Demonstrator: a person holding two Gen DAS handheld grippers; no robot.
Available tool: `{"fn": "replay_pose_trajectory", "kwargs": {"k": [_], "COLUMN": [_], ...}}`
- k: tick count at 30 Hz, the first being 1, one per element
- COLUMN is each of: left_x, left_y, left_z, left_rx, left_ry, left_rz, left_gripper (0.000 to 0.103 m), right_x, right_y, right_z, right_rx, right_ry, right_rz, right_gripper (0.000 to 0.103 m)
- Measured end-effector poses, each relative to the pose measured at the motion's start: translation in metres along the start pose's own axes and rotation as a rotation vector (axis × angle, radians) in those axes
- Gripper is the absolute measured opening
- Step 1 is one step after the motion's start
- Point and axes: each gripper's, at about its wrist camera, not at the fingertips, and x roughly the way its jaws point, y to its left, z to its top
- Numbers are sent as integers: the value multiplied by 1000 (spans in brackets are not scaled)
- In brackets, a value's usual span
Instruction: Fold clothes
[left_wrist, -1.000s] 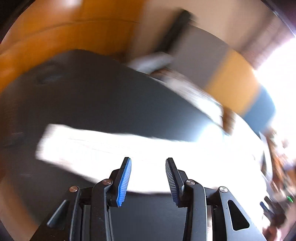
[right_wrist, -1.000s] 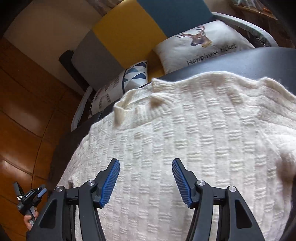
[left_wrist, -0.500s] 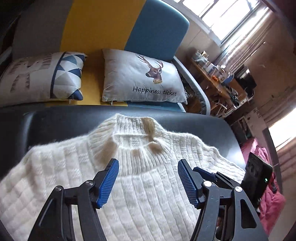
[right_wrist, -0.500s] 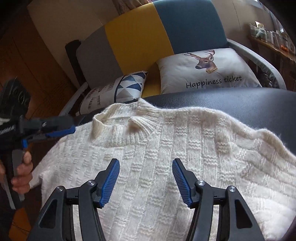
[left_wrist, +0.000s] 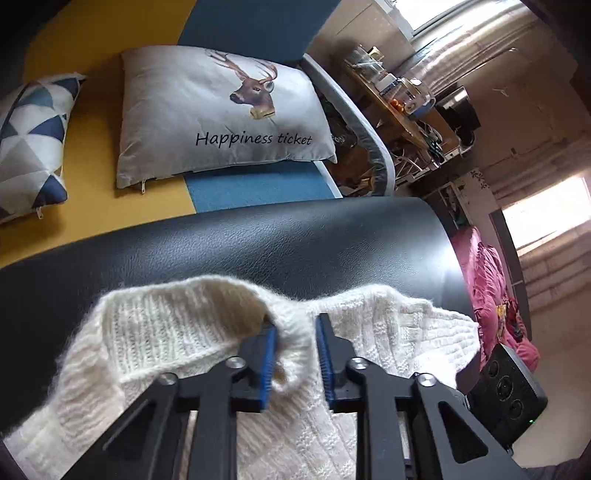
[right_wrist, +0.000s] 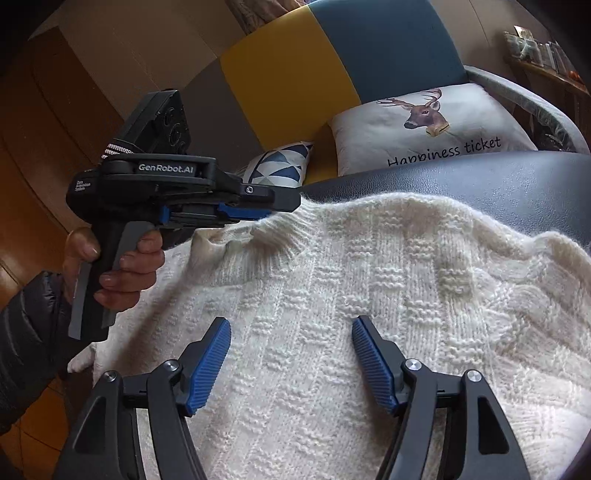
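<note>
A cream knitted sweater (right_wrist: 369, 295) lies spread on a black leather surface (right_wrist: 480, 181), collar towards the sofa. My left gripper (left_wrist: 294, 332) is shut on the ribbed collar (left_wrist: 291, 328), which bunches up between its blue pads. Seen from the right wrist view, that left gripper (right_wrist: 266, 214) reaches in from the left, held by a hand (right_wrist: 110, 266) in a dark sleeve, and pinches the collar's edge. My right gripper (right_wrist: 291, 354) hangs open over the sweater's chest with nothing between its fingers.
Beyond the black surface (left_wrist: 258, 243) stands a yellow, blue and grey sofa (right_wrist: 295, 74) with a deer cushion (left_wrist: 221, 110) and a triangle-patterned cushion (left_wrist: 29, 140). A cluttered wooden table (left_wrist: 399, 103) and pink fabric (left_wrist: 491, 295) are on the right. Wooden floor (right_wrist: 22, 184) lies to the left.
My left gripper swung round to the collar and closed on it. The right gripper stayed open over the chest, with its view shifting slightly.
</note>
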Motion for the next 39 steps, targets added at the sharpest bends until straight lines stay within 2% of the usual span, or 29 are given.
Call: {"fn": "replay_pose_trajectory", "kwargs": {"k": [1,3,5,6,8,14,15,16,17,18,19,20,22,24,26,29,32,35,37,39], "left_x": [-1,-1,12,14,11,-17,-22,-28,-40,-52,-64,-75,-97,-116,-123,-114,-95,-81,-79,-79], "left_y": [-6,-9,6,11,8,-3,-5,-6,-5,-4,-1,5,20,30,25,12,2,-4,-7,-6], "left_z": [2,4,7,6,4,1,1,0,-6,-13,-22,-31,-51,-77,-104,-141,-165,-180,-185,-189], "left_rx": [27,43,-3,-17,-2,-18,-21,-26,-39,-50,-64,-86,-141,-170,-119,-30,38,92,121,122], "left_ry": [-24,-63,-55,-64,-91,-151,-161,-174,-200,-222,-240,-248,-252,-269,-272,-246,-209,-200,-212,-228], "left_rz": [4,42,151,143,173,196,200,202,200,207,223,234,241,223,259,278,289,305,310,296], "left_gripper": [6,6,3,4,4,7,9,17,31,37,43,43,43,43,43,43,43,45,49,52], "right_x": [-1,-2,0,0,1,2,2,2,2,1,0,-2,-5,-4,4,44,91,136,156,172], "right_y": [-2,-5,-1,1,2,0,0,-1,0,1,1,3,8,9,13,19,35,48,57,67], "right_z": [0,0,0,-1,-1,-1,-1,-1,-1,-2,-1,0,7,23,47,83,108,116,116,114], "right_rx": [10,23,5,-4,-11,-1,0,0,1,2,4,6,23,109,163,276,280,276,262,252], "right_ry": [-5,-12,-12,-11,-10,-10,-9,-9,-8,-8,-7,1,25,34,35,148,286,411,459,523], "right_rz": [13,29,9,-1,-11,-3,-3,-3,-2,-2,-5,-14,61,261,346,503,472,376,394,527], "right_gripper": [70,70,70,70,70,70,70,70,70,70,70,70,72,72,72,75,75,75,76,76]}}
